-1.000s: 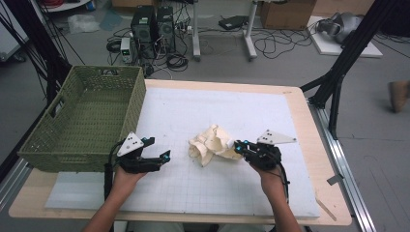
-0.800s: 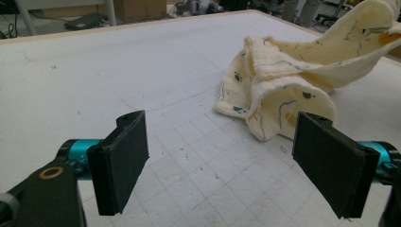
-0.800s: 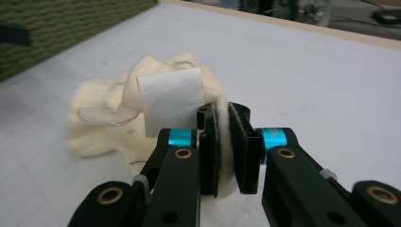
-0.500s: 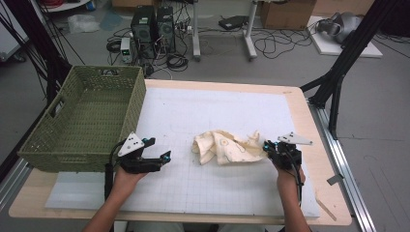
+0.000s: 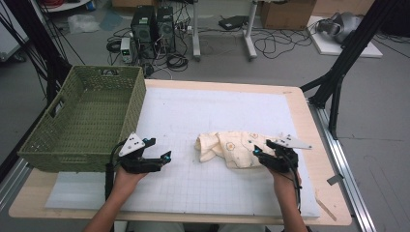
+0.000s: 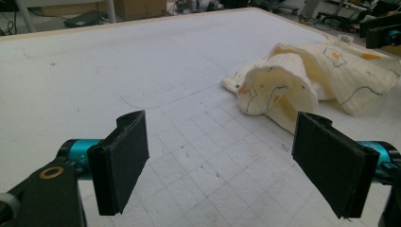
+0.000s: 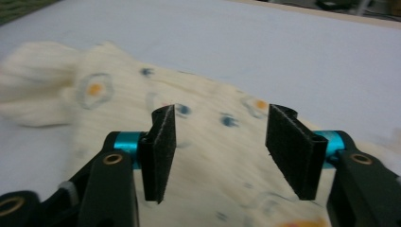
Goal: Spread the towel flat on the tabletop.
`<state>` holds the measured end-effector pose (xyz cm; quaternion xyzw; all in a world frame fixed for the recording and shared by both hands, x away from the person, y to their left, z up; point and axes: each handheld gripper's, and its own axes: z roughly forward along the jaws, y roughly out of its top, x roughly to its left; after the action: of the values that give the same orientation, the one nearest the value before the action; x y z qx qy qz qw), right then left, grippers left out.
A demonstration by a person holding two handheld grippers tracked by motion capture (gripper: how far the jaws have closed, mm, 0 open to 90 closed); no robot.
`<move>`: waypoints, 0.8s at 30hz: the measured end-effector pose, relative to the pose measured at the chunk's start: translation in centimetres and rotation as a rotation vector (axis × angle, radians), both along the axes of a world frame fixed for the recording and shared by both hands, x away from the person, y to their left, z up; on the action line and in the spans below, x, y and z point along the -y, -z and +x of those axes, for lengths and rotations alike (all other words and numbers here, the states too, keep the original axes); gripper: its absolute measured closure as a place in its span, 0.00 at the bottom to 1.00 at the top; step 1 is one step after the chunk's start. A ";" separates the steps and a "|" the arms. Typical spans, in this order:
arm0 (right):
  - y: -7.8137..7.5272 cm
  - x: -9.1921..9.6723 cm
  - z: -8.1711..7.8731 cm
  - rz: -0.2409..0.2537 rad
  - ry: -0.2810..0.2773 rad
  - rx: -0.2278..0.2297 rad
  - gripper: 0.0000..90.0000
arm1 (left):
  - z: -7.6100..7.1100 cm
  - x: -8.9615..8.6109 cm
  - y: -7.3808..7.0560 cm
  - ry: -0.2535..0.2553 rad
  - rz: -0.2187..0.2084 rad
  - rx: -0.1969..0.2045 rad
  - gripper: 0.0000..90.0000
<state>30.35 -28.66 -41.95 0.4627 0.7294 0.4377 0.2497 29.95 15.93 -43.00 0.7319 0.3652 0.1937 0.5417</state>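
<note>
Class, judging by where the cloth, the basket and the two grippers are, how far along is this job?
Done: the cream cloth lies partly spread on the mat. In hand: the right gripper, jaws just opened, stands over it, gripping nothing; the left gripper waits open. Left: the cloth is still rumpled, outside the green basket.

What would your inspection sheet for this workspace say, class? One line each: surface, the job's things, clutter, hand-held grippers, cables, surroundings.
Surface: white gridded mat on a wooden table.
Job's things: cream patterned cloth, crumpled, mid-mat.
Clutter: green woven basket at the left edge.
Grippers: left hand-held gripper open, apart from the cloth; right hand-held gripper at the cloth's right end, jaws just opened, pads not pressing it.
Cables: tangled on the floor beyond the table.
Surroundings: computer towers, cardboard box.
</note>
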 end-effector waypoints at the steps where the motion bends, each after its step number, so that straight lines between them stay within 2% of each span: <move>1: -0.1 -0.8 0.0 0.001 -0.031 0.001 0.45 | 0.0 0.0 0.0 -0.002 -0.002 0.000 0.22; 5: -0.1 -3.8 0.3 0.002 -0.164 0.002 0.41 | 0.0 -0.1 -0.1 -0.001 -0.003 0.001 0.22; 8: 0.2 -5.4 0.6 0.008 -0.236 -0.009 0.41 | 0.0 -0.1 -0.1 -0.004 -0.008 0.001 0.22; 10: 0.6 -6.3 0.9 -0.022 -0.257 -0.027 0.43 | 0.0 -0.2 -0.1 -0.004 -0.005 0.000 0.22; 13: 1.3 -7.1 1.3 -0.061 -0.283 -0.069 0.60 | 0.0 -0.2 0.0 -0.006 -0.008 0.000 0.22; 16: 1.7 -7.2 1.2 -0.089 -0.311 -0.084 0.89 | 0.1 -0.3 -0.1 -0.009 -0.008 -0.001 0.22; 18: 1.6 -7.0 0.8 -0.081 -0.328 -0.074 0.94 | 0.1 -0.4 -0.1 -0.012 -0.009 0.001 0.22; 20: 1.3 -6.6 0.3 -0.053 -0.347 -0.060 0.94 | 0.1 -0.5 -0.1 -0.014 -0.013 -0.002 0.22; 24: 0.5 -5.3 -1.1 -0.007 -0.426 -0.032 0.94 | 0.1 -0.6 -0.1 -0.015 -0.012 0.001 0.22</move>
<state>29.23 -23.32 -42.48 0.3040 0.8160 0.4708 0.1415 30.06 16.51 -42.87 0.7257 0.3718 0.1958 0.5447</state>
